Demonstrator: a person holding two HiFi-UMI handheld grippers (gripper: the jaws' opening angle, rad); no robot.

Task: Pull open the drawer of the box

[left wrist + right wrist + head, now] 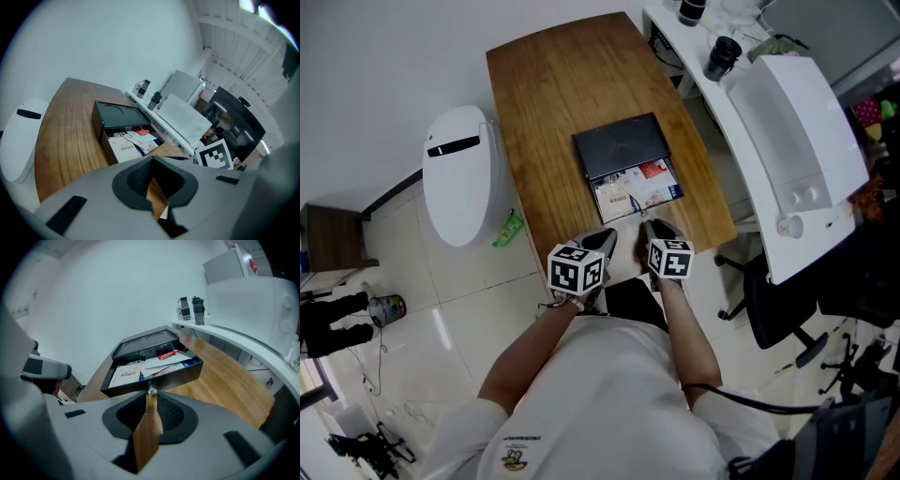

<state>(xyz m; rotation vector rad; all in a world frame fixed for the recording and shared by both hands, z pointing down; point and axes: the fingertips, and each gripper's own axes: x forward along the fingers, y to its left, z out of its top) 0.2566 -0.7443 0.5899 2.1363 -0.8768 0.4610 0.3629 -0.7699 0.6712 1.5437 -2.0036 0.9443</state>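
The right gripper [151, 398] is pinching, at its jaw tips, the small knob [151, 390] of the drawer [154, 376], which is standing pulled out of the black box [622, 145] on the wooden table [553, 84], while the left gripper [152, 182] is hovering alongside, jaws pressed almost together on nothing.

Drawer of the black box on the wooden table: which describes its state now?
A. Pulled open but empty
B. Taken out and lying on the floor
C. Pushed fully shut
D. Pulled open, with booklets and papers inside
D: the drawer sticks out of the black box toward the person with booklets and papers lying in it, and its knob sits at the tips of the right tongs.
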